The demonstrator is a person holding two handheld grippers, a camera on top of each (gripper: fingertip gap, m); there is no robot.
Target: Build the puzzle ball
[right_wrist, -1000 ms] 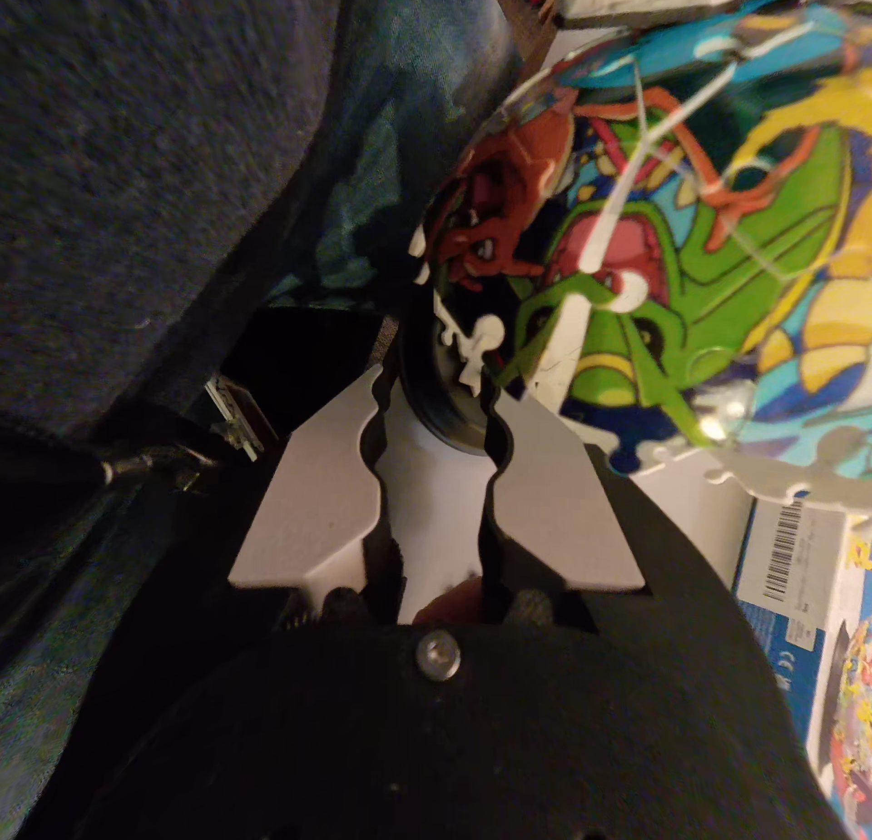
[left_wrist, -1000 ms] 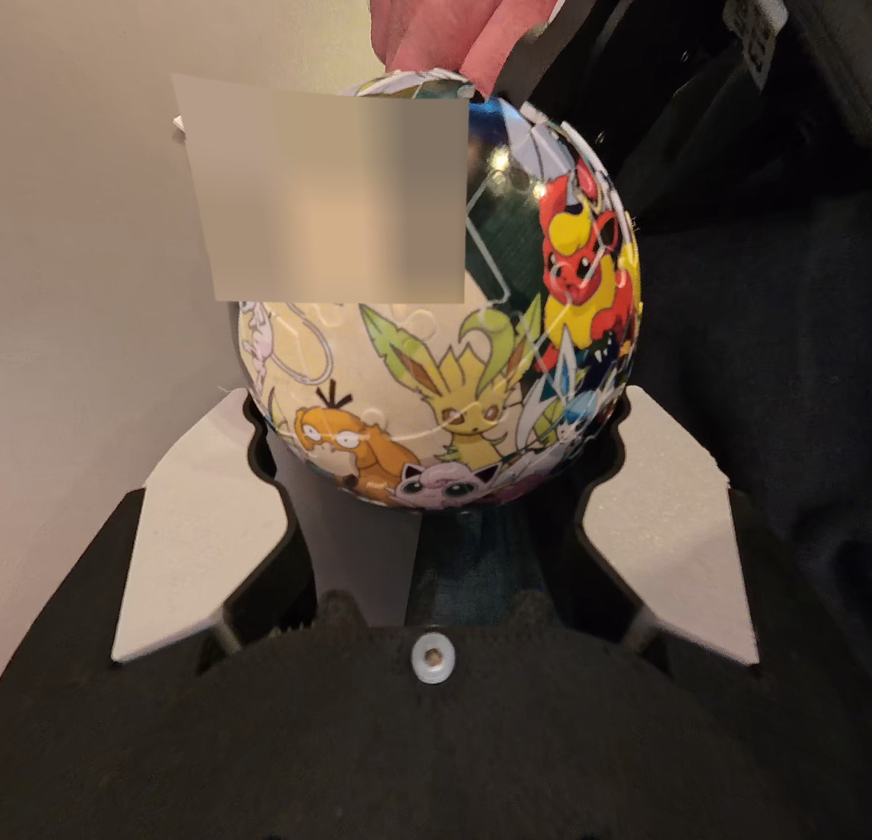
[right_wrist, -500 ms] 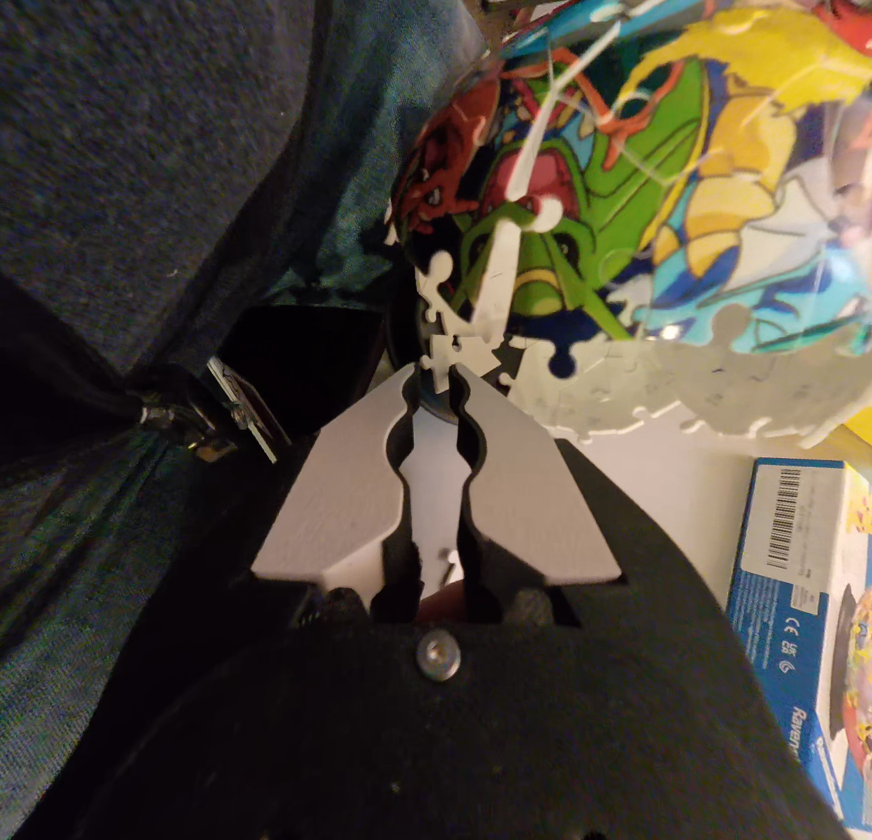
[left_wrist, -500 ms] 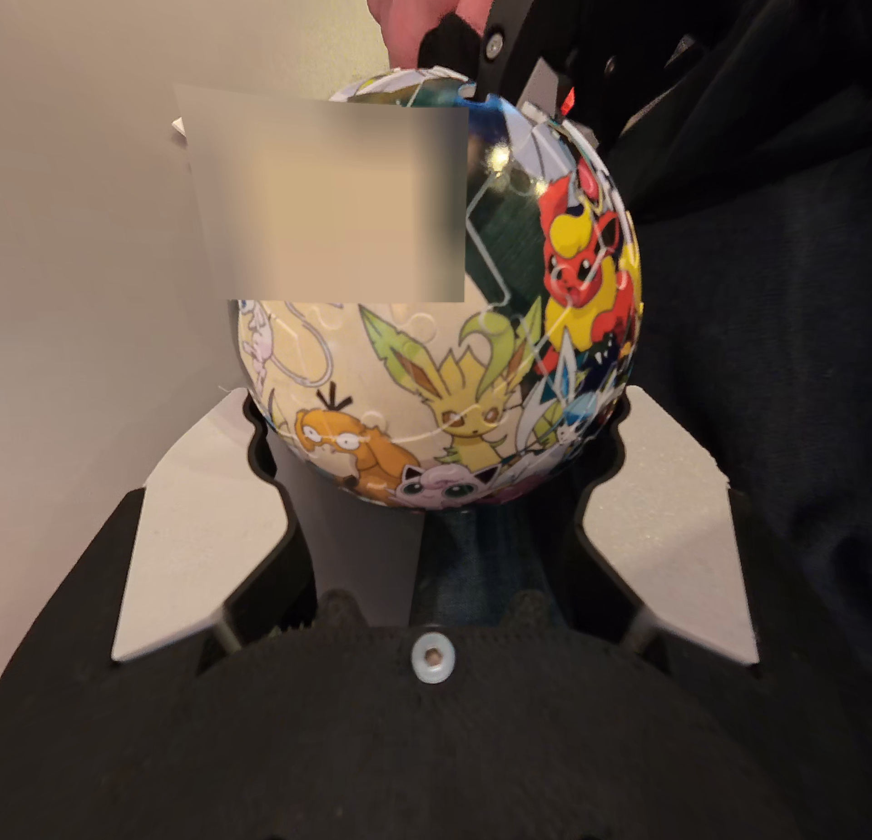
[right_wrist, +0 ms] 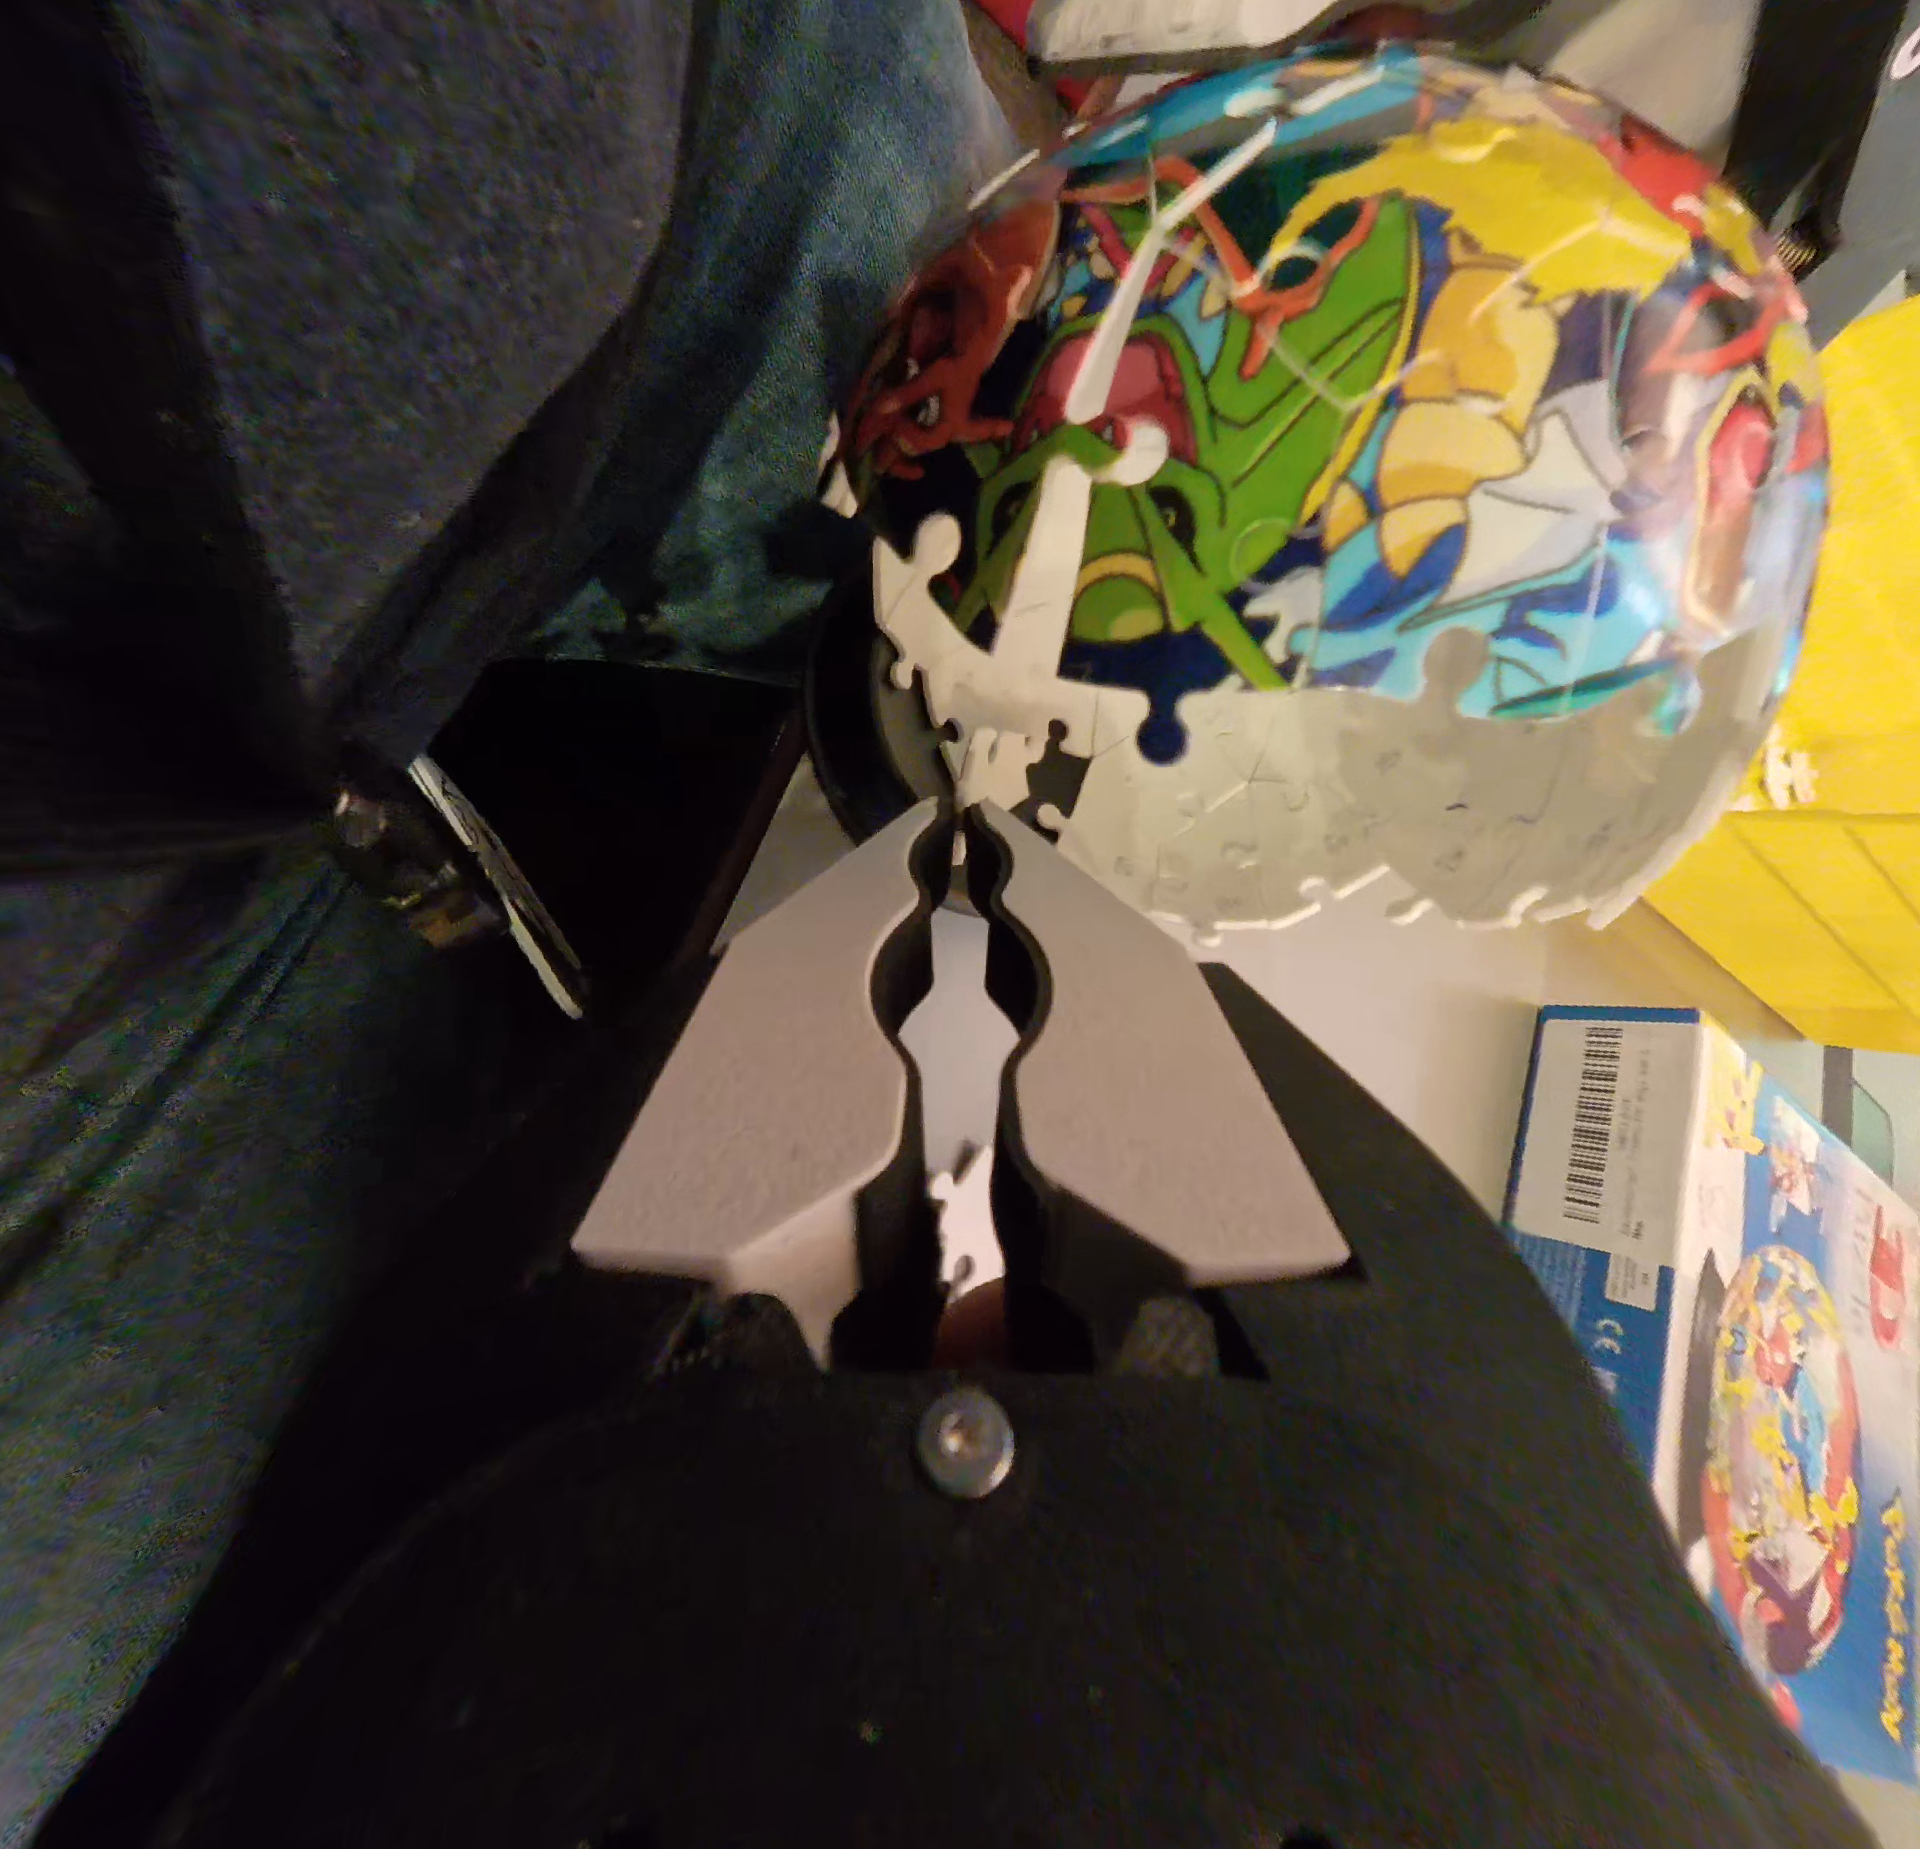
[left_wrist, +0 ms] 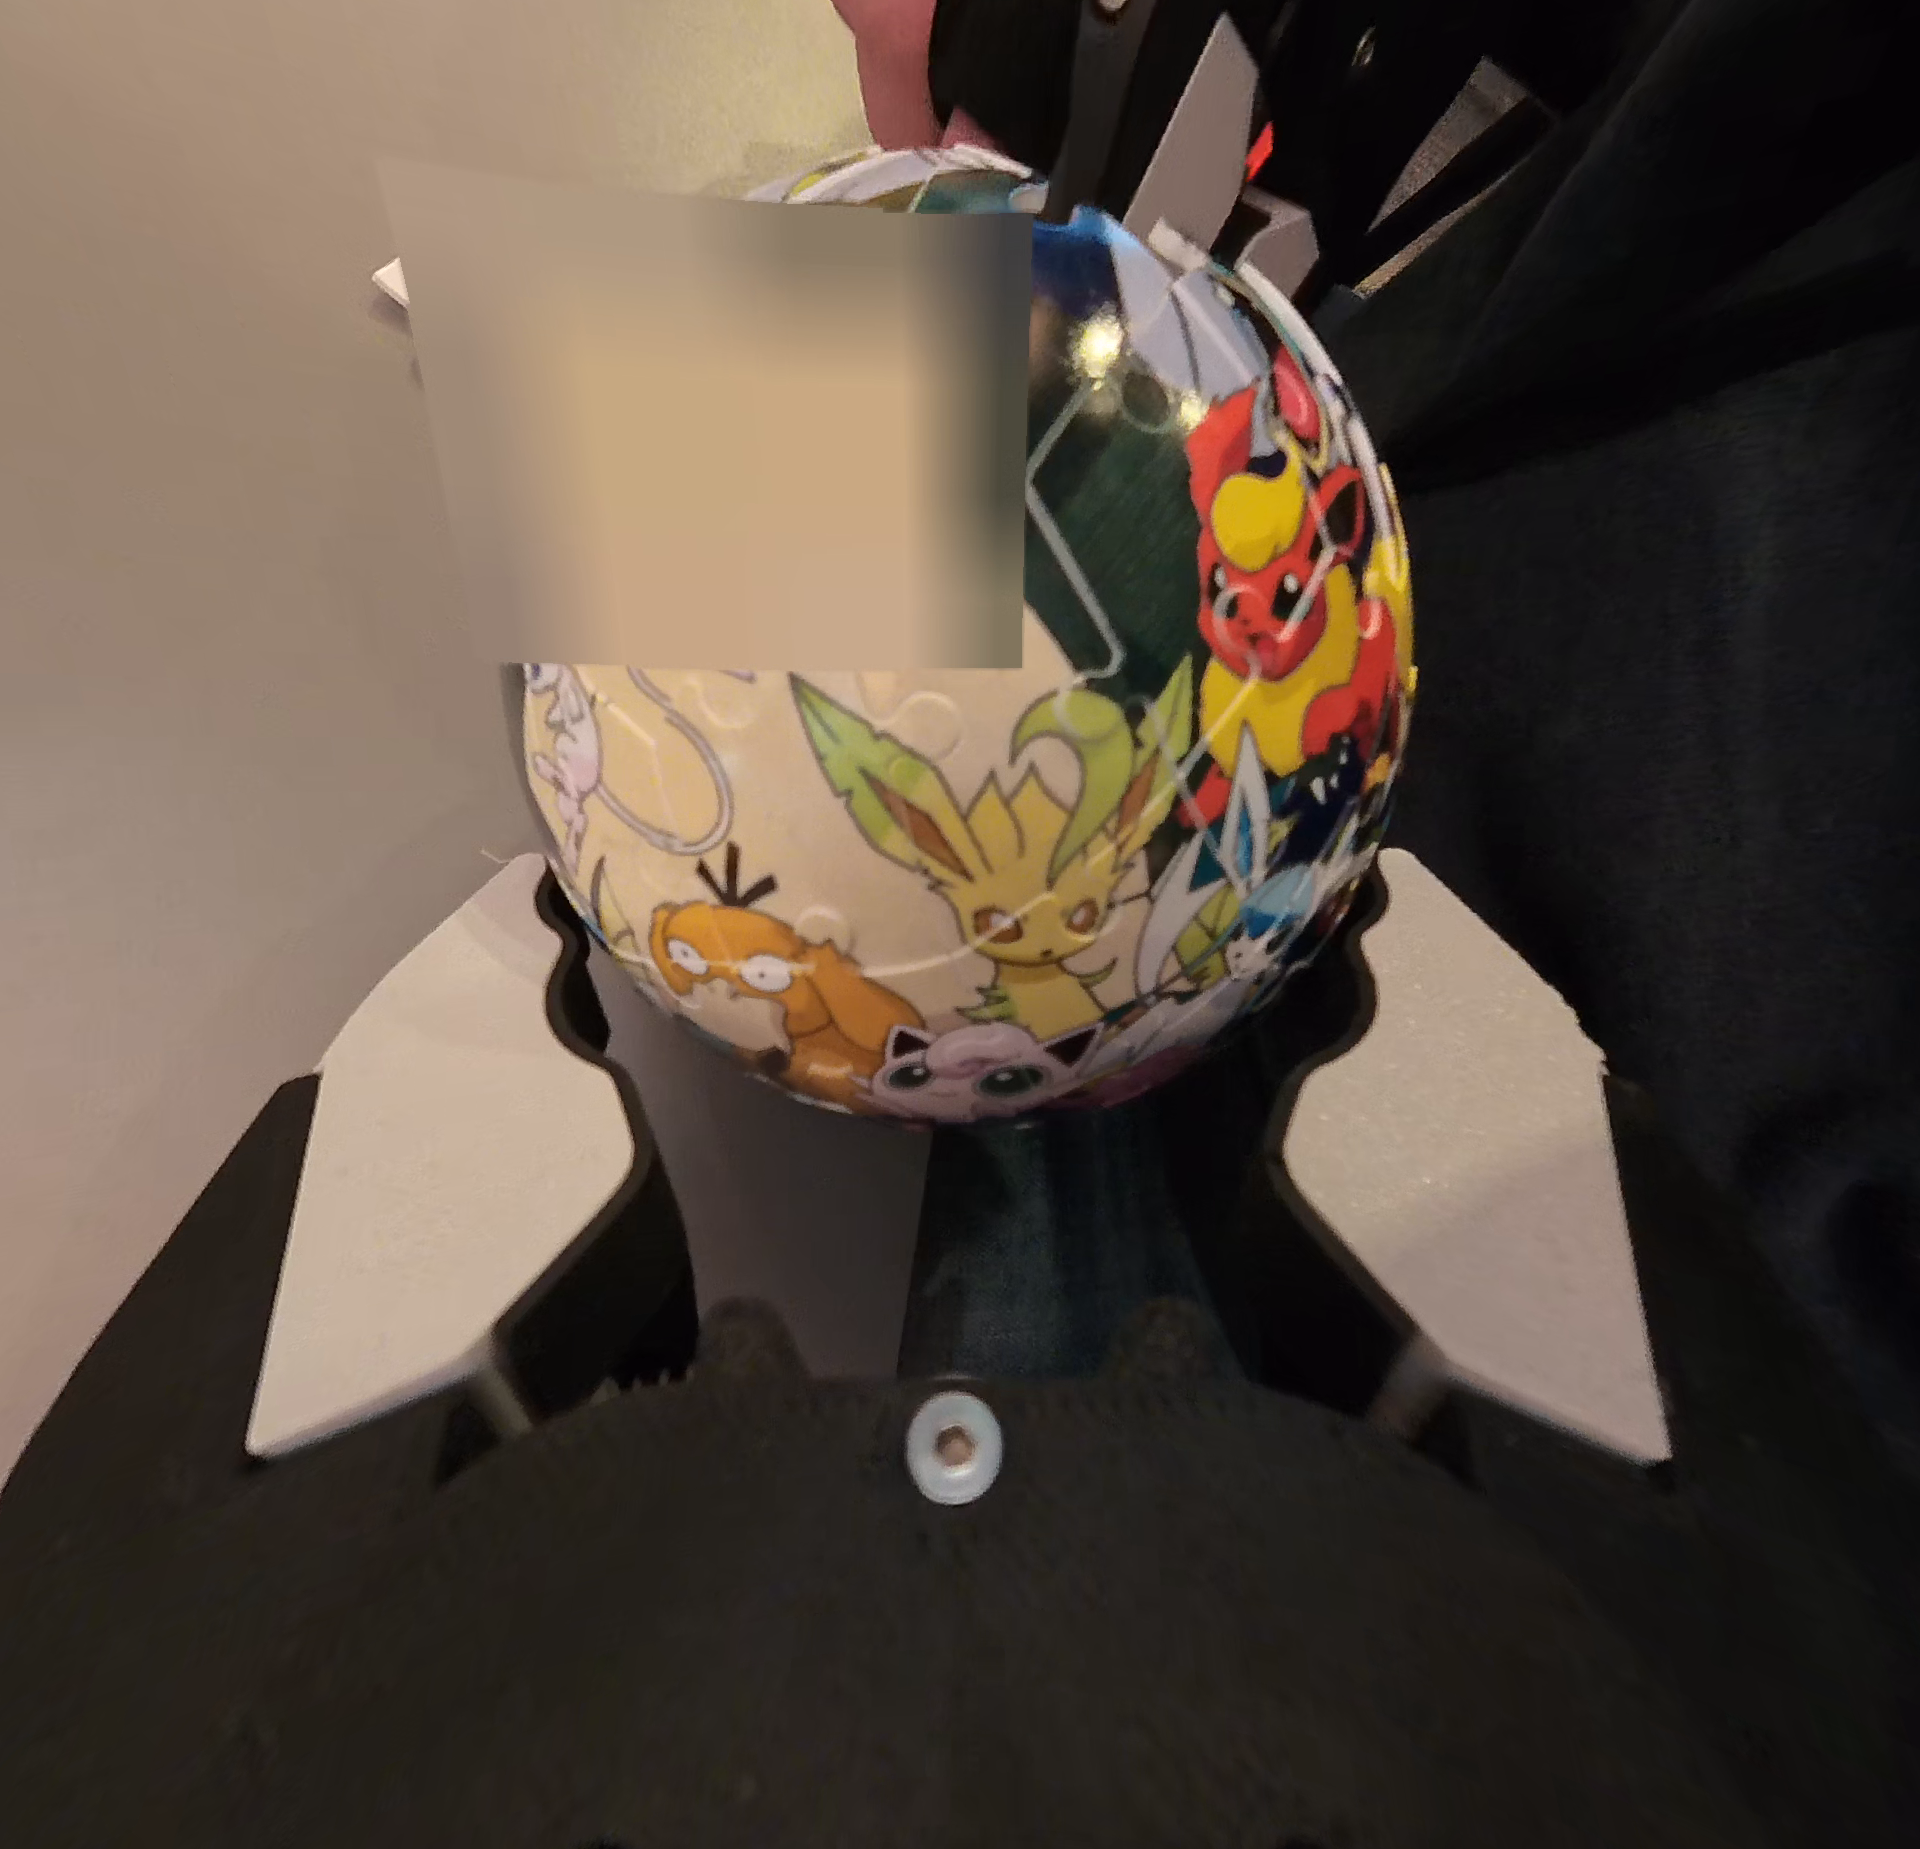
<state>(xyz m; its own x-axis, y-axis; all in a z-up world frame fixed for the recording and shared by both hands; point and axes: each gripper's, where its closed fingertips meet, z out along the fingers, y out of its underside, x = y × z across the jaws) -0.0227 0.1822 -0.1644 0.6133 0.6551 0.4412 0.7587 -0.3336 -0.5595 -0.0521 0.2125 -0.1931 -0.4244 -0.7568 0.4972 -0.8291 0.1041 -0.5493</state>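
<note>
Puzzle ball (left_wrist: 966, 864), printed with cartoon creatures, sat clamped between the two fingers of the left tool (left_wrist: 961, 926), fingers spread wide and pressing on opposite sides of the ball's lower half. Ball was held in the air in front of a pale wall (left_wrist: 208, 449), above a person's dark clothing (left_wrist: 1662, 760).

In the right wrist view the puzzle ball (right_wrist: 1351, 469) was incomplete: coloured outer surface above, and an open rim of white interlocking tabs along its lower edge. The right tool (right_wrist: 961, 828) had its fingers nearly closed, tips pinching a small white puzzle piece (right_wrist: 1013, 760) at that open rim. In the left wrist view the right tool (left_wrist: 1195, 210) met the ball's upper right, a hand (left_wrist: 883, 23) behind it.

On the white tabletop (right_wrist: 1403, 1020): a blue puzzle box (right_wrist: 1714, 1332) and a yellow container (right_wrist: 1849, 760), both beyond the ball.
</note>
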